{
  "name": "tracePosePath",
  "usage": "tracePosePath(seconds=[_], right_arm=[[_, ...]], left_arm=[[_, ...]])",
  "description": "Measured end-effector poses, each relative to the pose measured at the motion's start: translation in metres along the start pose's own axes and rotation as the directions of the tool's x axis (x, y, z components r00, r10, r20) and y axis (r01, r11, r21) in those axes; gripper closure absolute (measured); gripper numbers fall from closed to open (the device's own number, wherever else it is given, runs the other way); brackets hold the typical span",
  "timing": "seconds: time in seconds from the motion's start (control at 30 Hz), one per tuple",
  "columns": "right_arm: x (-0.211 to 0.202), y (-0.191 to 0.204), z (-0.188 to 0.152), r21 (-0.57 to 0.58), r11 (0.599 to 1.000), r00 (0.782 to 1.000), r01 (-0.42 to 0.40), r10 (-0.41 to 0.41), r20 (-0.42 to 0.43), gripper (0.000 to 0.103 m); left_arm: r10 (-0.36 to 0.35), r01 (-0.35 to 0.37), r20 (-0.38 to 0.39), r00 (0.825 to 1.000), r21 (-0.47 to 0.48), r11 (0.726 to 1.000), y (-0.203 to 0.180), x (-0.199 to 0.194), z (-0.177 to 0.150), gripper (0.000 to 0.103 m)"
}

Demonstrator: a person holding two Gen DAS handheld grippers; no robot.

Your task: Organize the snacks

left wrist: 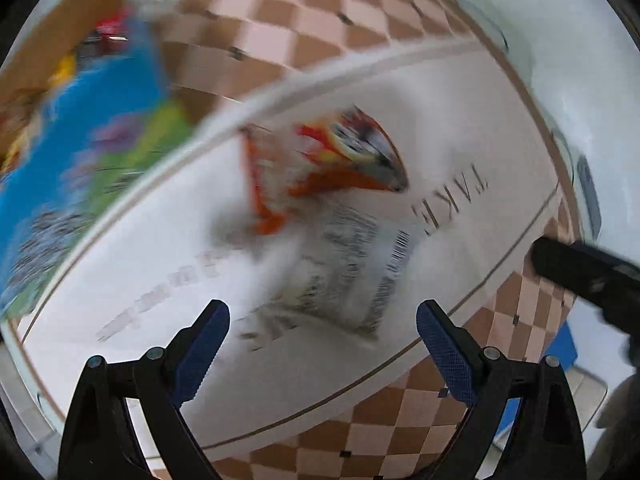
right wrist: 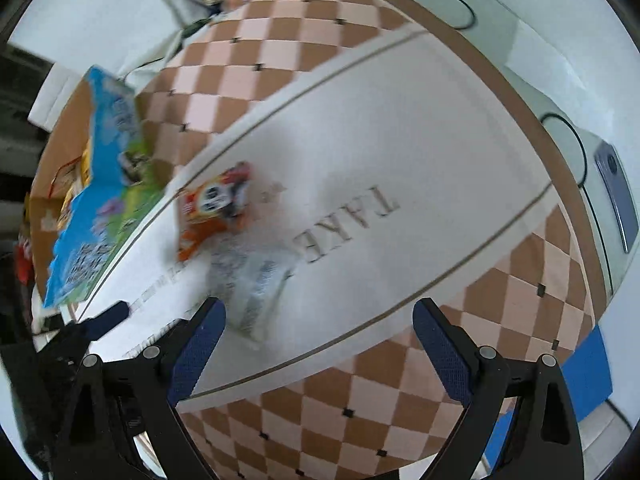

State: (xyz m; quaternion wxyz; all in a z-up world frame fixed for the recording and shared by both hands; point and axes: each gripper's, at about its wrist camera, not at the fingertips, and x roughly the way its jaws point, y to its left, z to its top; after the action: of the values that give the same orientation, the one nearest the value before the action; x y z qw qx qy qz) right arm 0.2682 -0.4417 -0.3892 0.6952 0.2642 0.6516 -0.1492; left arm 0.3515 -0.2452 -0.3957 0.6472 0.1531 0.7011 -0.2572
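We are holding the left gripper [left wrist: 322,346] and the right gripper [right wrist: 320,344] over the checkered mat [right wrist: 280,64], both with jaws spread wide and gripping nothing. On the mat's white band [right wrist: 400,152], an orange snack packet [right wrist: 214,210] is lying beside what is probably a second, silvery packet [right wrist: 256,284], too blurred to be sure. At the mat's far-left edge, a cardboard box [right wrist: 60,140] is sitting with a blue flap [right wrist: 100,208].
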Motion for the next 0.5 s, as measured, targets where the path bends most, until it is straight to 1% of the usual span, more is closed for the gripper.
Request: tracePosePath(seconds=[0.13, 0.2, 0.23, 0.27, 0.3, 0.37, 0.43, 0.5], right_arm=[[0.002, -0.015, 0.009, 0.01, 1.0, 1.0, 0.026, -0.026, -0.003, 0.006], [0.0, -0.018, 0.014, -0.004, 0.999, 0.999, 0.038, -0.038, -0.001, 0.006], [-0.001, -0.018, 0.017, -0.017, 0.999, 0.999, 0.043, -0.043, -0.002, 0.006], [-0.001, -0.017, 0.02, -0.032, 0.998, 0.999, 0.048, -0.048, -0.003, 0.006], [-0.002, -0.015, 0.023, -0.054, 0.997, 0.999, 0.052, -0.053, -0.006, 0.006], [-0.003, -0.008, 0.03, -0.115, 0.992, 0.998, 0.055, -0.057, -0.015, 0.006], [-0.002, 0.009, 0.039, -0.209, 0.976, 0.997, 0.067, -0.074, -0.026, 0.006], [0.0, 0.031, 0.046, -0.315, 0.946, 0.995, 0.08, -0.095, -0.034, 0.006]], left_arm=[[0.027, -0.021, -0.086, 0.996, 0.069, 0.997, -0.02, 0.039, 0.007, 0.007], [0.057, -0.048, -0.085, 0.995, 0.101, 0.994, -0.028, 0.048, 0.007, 0.008], [0.061, -0.054, -0.07, 0.996, 0.105, 0.993, -0.03, 0.05, 0.006, 0.015], [0.074, -0.069, -0.045, 0.996, 0.102, 0.992, -0.031, 0.048, 0.004, 0.025], [0.085, -0.083, -0.017, 0.996, 0.093, 0.992, -0.03, 0.044, 0.002, 0.032], [0.064, -0.064, -0.02, 0.998, 0.032, 0.997, -0.02, 0.04, -0.005, 0.037], [0.056, -0.057, -0.026, 0.998, -0.039, 0.998, -0.005, 0.037, -0.014, 0.037], [0.043, -0.046, -0.029, 0.999, -0.115, 0.992, 0.012, 0.033, -0.025, 0.037]])
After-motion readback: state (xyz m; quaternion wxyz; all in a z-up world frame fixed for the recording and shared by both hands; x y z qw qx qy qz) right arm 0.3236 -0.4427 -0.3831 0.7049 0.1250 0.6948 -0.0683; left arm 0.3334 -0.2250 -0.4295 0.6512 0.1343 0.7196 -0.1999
